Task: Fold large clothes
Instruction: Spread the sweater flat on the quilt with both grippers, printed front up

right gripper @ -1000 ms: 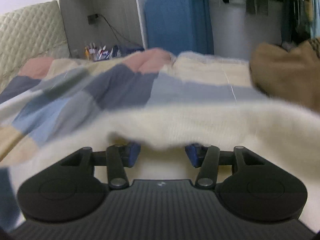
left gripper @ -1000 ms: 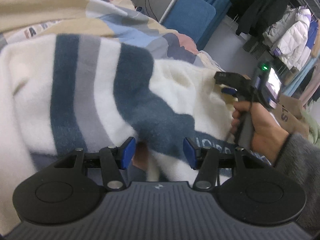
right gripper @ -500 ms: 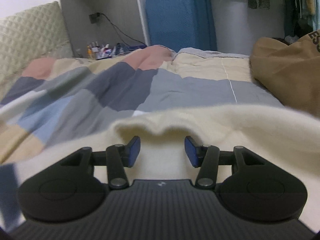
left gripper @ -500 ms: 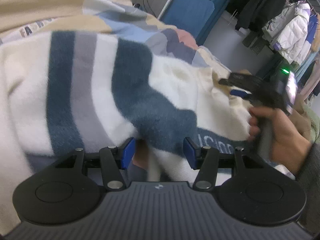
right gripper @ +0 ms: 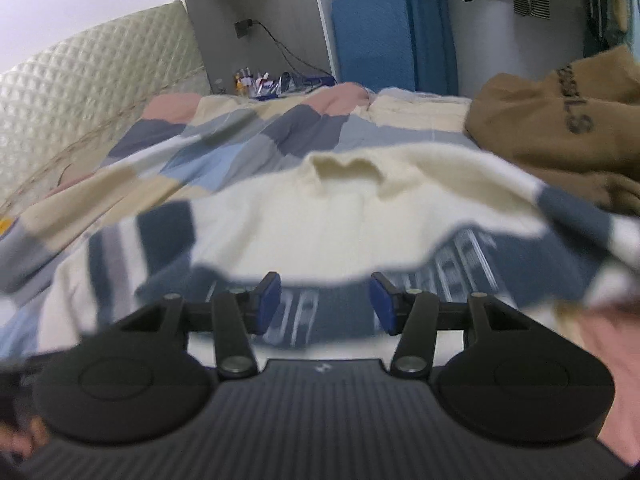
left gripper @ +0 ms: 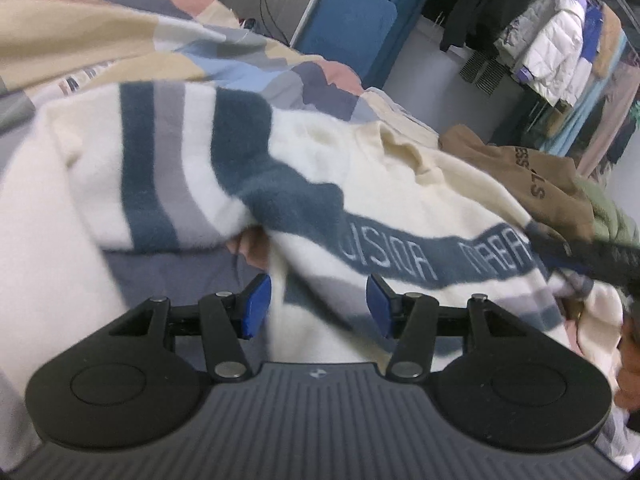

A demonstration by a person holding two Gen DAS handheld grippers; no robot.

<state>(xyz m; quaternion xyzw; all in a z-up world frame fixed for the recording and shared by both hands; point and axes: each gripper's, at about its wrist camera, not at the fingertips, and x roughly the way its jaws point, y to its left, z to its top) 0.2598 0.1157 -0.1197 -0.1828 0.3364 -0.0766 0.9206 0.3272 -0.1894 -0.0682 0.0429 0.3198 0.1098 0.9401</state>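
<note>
A cream sweater (left gripper: 360,168) with dark blue and grey stripes and a lettered blue band lies spread on the bed; it also fills the middle of the right wrist view (right gripper: 320,224). My left gripper (left gripper: 318,306) is open, its blue pads on either side of a sweater fold with nothing pinched. My right gripper (right gripper: 324,300) is open, just above the lettered band. The right gripper's dark body shows blurred at the right edge of the left wrist view (left gripper: 592,256).
A patchwork bedspread (right gripper: 248,144) covers the bed. A brown garment (right gripper: 560,120) with lettering is heaped at the right, next to a green one (left gripper: 612,220). A padded headboard (right gripper: 80,92), a blue panel (right gripper: 372,36) and hanging coats (left gripper: 552,40) stand behind.
The right gripper has let go of the cream hem and pulled back and down to the sweater's lettered band. The sweater now lies flatter. The left gripper stayed open.
</note>
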